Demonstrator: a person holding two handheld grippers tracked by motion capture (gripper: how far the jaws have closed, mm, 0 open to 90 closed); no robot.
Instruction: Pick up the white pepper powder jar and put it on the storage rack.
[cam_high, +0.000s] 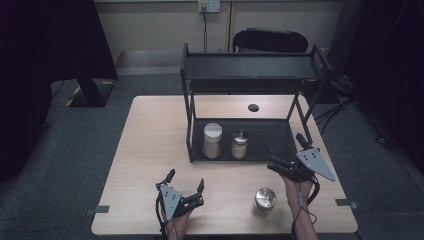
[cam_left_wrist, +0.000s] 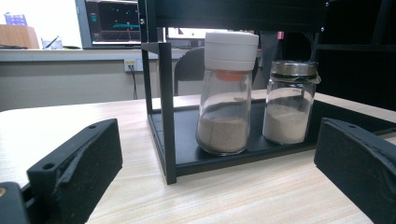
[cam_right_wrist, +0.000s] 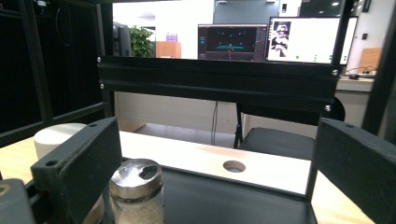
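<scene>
A: Start with the jar on the table – where is it?

B: A small glass jar with a shiny metal lid stands alone in front of the black shelf rack, near the front edge of the table. It sits just beside the right hand-held gripper, which hovers at the rack's front right corner with its jaws spread and nothing between them.

A: And the left hand-held gripper?

B: In front of the rack too, left of the lone jar and well apart from it, jaws also spread wide and holding nothing.

A: What is in the rack?

B: On its bottom tray stand two glass jars side by side. The taller jar has a white plastic cap and holds tan powder in its lower third; the shorter jar to its right has a metal lid and holds paler powder to about half.

A: Do the views differ?

B: The left gripper view shows the fill levels clearly. The right gripper view looks over the shorter jar's dented silver lid and shows a round hole in the wooden table behind the rack.
</scene>
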